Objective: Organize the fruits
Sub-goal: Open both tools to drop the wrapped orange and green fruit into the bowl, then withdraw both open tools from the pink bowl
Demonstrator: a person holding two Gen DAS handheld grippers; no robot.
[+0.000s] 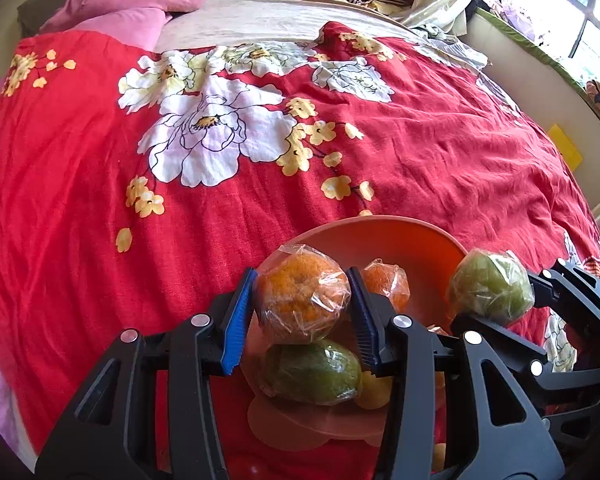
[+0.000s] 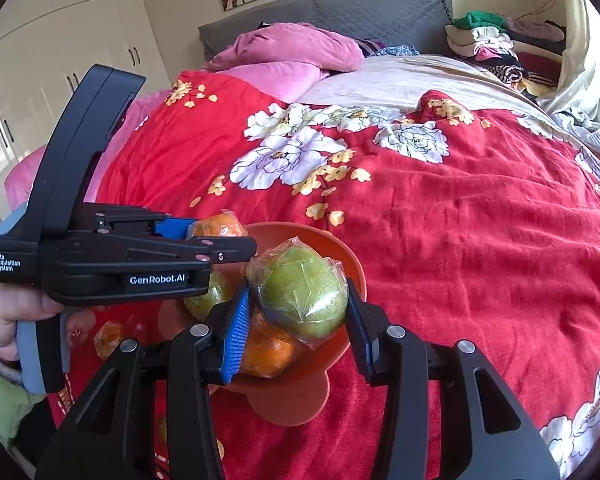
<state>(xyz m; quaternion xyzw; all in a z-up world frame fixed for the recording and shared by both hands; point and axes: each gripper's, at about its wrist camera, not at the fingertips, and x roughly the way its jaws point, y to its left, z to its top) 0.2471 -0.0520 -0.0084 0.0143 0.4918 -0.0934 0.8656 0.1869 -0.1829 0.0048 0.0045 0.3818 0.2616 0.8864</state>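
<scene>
An orange bowl (image 1: 388,236) (image 2: 336,248) on a foot stands on the red flowered bedspread. My left gripper (image 1: 302,304) is shut on a plastic-wrapped orange (image 1: 302,300) (image 2: 218,227) held over the bowl's near left rim. My right gripper (image 2: 300,300) is shut on a wrapped green fruit (image 2: 300,292) (image 1: 490,286), held over the bowl's right side. Inside the bowl lie another wrapped orange (image 1: 384,280) (image 2: 266,350) and a second green fruit (image 1: 312,372) (image 2: 208,300). A yellow fruit (image 1: 374,390) shows partly behind my left finger.
Loose wrapped oranges (image 2: 108,338) lie on the bedspread left of the bowl, by the person's hand (image 2: 8,320). Pink pillows (image 2: 292,50) and a grey headboard (image 2: 380,12) are at the far end. Piled clothes (image 2: 488,46) sit far right. White wardrobes (image 2: 60,52) stand left.
</scene>
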